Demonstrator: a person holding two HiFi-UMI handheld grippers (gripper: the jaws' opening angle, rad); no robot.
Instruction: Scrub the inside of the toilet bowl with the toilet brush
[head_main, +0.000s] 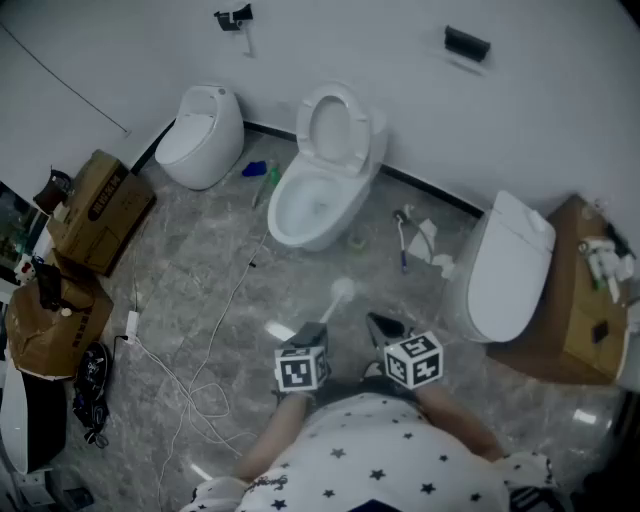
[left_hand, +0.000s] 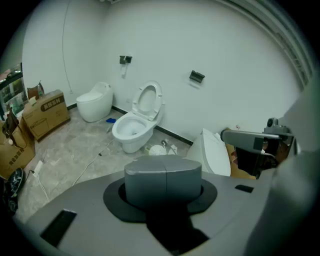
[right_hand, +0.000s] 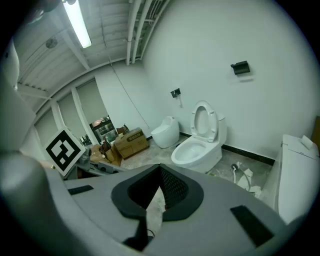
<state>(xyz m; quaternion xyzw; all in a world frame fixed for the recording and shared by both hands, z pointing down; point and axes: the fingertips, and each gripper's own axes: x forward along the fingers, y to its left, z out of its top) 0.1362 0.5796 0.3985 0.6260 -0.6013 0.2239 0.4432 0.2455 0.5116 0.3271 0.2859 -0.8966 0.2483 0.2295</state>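
Head view: a grey stone floor (head_main: 170, 250) runs up to a white wall (head_main: 400, 60), and three toilets stand along it. The one I want is the middle one, with its lid raised. Its toilet bowl (head_main: 305, 205) lies open toward me but well apart from where I stand. My left gripper (head_main: 312, 332) is clamped on the handle of the toilet brush (head_main: 341, 291), and the white head points forward over the floor at the bowl. My right gripper (head_main: 383, 327) hangs just beside it. I hold both low and close to my body, with my forearms tucked in. To do this step well, I judge I must walk closer first. Then I should lower the head past the rim before pressing, gripping firmly so the handle does not twist.

Left gripper view: the jaws stand pressed together with only a seam showing, so the handle itself is hidden. The toilet brush (left_hand: 157, 149) head peeks just over the left gripper (left_hand: 163, 172). It sits slightly right of the toilet bowl (left_hand: 131, 131), so I would aim a little left as I approach.

Right gripper view: the jaws of the right gripper (right_hand: 159, 192) stand apart in a V with only bare floor between them, so it holds nothing. The toilet bowl (right_hand: 196, 149) lies ahead. I would keep this hand out of the brush's path.
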